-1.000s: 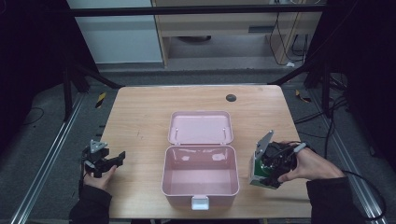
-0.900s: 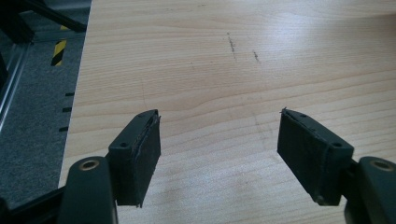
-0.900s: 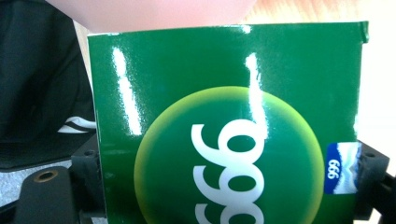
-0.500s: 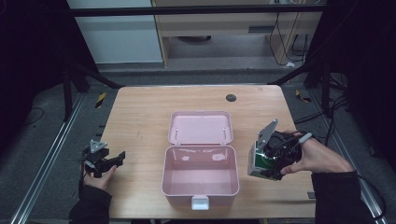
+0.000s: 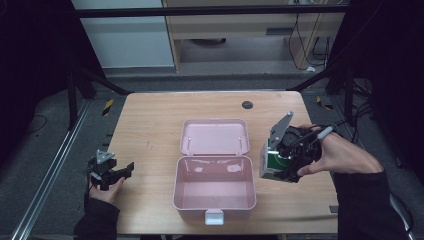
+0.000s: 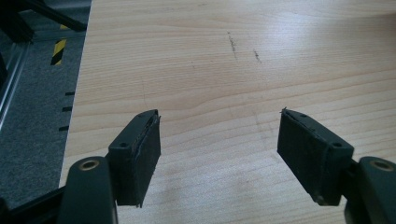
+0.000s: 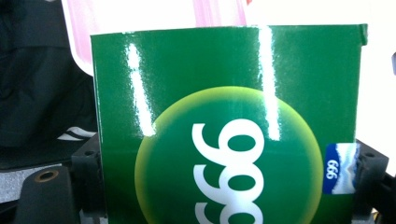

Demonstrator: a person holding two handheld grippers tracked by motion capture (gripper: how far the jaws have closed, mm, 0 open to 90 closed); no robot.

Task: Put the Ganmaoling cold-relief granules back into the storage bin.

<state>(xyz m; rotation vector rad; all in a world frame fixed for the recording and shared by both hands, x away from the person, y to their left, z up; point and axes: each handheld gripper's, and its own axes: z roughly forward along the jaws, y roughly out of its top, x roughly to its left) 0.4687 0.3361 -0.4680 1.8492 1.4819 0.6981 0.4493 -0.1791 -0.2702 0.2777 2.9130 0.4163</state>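
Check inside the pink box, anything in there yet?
Nothing visible inside the pink box: its open tray shows bare pink floor in the high view. The near wall hides a strip of floor behind it. The green carton is outside, in the right tongs.

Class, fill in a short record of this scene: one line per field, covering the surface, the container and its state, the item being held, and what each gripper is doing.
surface: wooden table
container: pink box, lid open and laid back, inside looks empty
held item: green carton with white digits, lifted to the right of the box
right gripper: shut on the carton
left gripper: open, holding nothing, near the table's left edge
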